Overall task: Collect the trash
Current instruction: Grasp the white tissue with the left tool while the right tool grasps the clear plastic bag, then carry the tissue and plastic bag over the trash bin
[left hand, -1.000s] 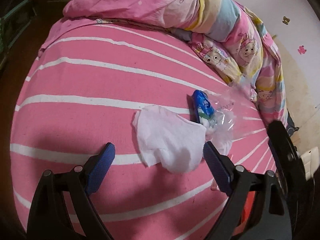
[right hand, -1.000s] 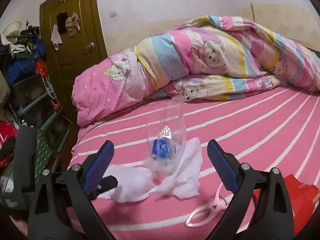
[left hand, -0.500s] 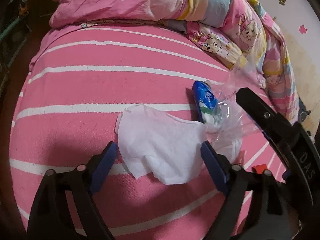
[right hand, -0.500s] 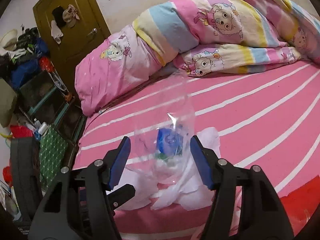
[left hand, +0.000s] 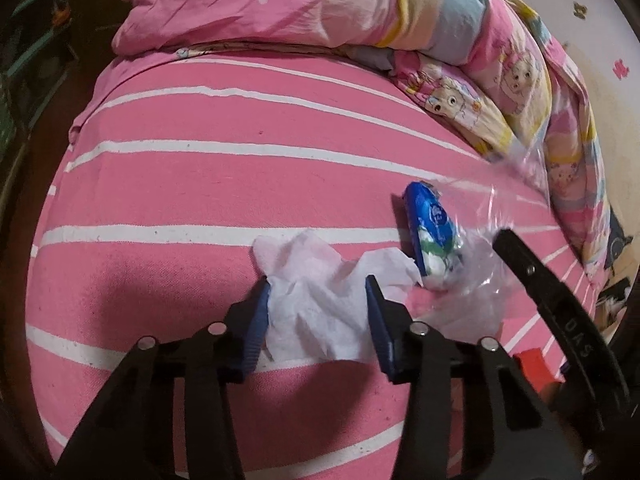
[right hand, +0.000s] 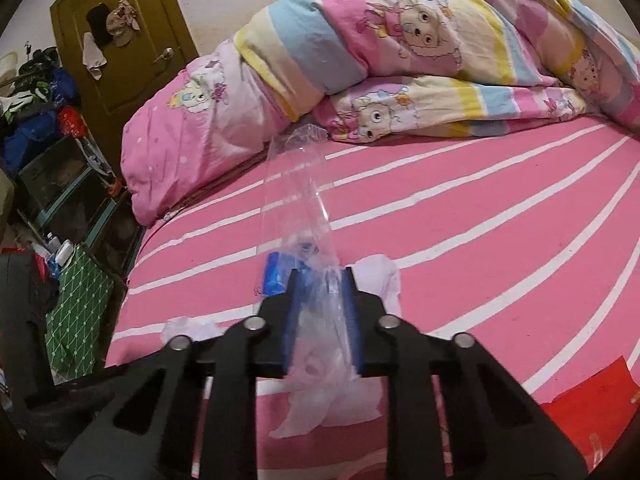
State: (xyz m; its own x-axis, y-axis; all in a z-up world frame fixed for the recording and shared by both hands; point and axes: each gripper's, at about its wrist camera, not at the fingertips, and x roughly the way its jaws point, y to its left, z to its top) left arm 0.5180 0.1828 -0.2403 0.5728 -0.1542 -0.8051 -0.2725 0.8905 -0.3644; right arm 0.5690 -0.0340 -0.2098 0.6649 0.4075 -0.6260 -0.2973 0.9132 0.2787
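Both grabs are in hand at once, judging by how the trash lies on the pink striped bed sheet [left hand: 208, 200].

On the left, the left gripper [left hand: 316, 288] is closing its jaws around a crumpled white tissue [left hand: 316, 312]. The paper bunches up between the blue pads [left hand: 260, 312], which touch its edges on both sides, but the pinch does not look finished. The tissue is thin and soft, creased into ridges, with one corner spreading out toward the far left.

Just right of it lies a blue wrapper [left hand: 430, 224], narrow and glossy, with white and green print at its near end, partly inside a clear plastic bag [left hand: 480, 264].

On the right, the right gripper [right hand: 322, 300] is closing on that same clear plastic bag [right hand: 298, 200]. The film stands up between the pads and is squeezed there, its free end rising toward the far side, and a second tissue [right hand: 340, 396] lies beneath it.

The next move probably calls for both jaws to finish their pinch, then a gentle lift. The film is slippery and the paper tears easily. No bin is in view, so the drop point cannot be told.
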